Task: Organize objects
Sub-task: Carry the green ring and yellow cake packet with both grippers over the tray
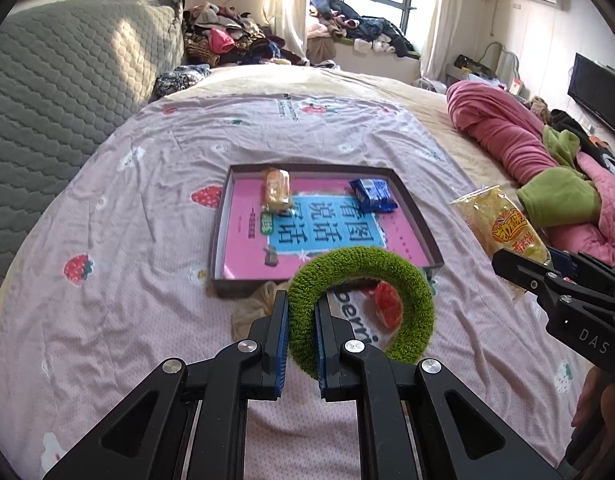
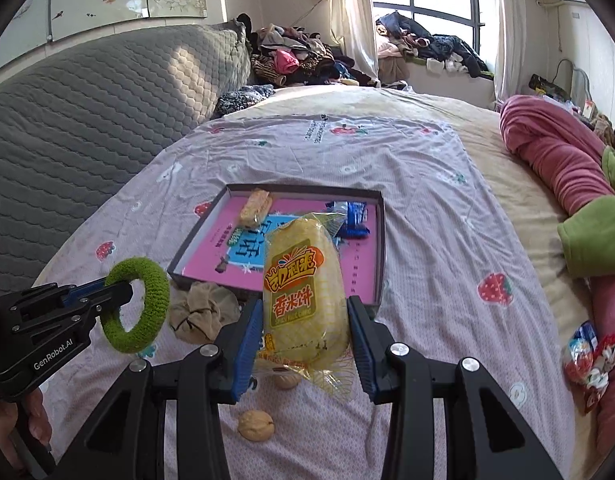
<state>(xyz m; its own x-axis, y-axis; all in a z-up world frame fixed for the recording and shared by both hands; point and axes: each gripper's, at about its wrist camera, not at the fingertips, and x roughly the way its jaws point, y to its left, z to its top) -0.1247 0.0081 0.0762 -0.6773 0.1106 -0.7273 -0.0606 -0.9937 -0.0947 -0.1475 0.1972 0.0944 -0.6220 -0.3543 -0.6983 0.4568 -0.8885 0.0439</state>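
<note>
On a bed (image 1: 107,200) spread with a strawberry-print sheet, two items hang in mid-air, each pinched in a tool. At left, the left hand-held gripper (image 1: 301,344) is clamped on a fuzzy green ring (image 1: 411,304), its blue pads nearly together on one side of the loop; the rest of the ring stands free above the sheet. The ring looks soft, light and springy, so a pinch anywhere across its thickness should hold, though the plush may compress and slip. "GenRobot.AI" is printed on this tool's side in the right wrist view.

Just beyond the ring lies a shallow dark box (image 1: 421,220) lined with a pink and blue book cover bearing large Chinese characters. Inside it rest a small cake in clear wrap (image 1: 277,192) and a blue snack packet (image 1: 373,194). A beige fabric scrunchie (image 2: 201,312) sits on the sheet against the box's near wall.

At right, the right hand-held gripper (image 2: 305,344) is closed on a yellow rice cake packet (image 2: 301,292), its pads pressing both long sides near the lower end, the packet upright over the box's near edge. The label reads "香米饼" above small English text too fine to read with certainty. The contents are likely brittle and the film slippery, so a gentle squeeze at mid-body seems wisest. Two walnuts (image 2: 256,424) lie beneath, and wrapped sweets (image 2: 589,360) sit further right. "DAS" shows on this tool in the left wrist view.
</note>
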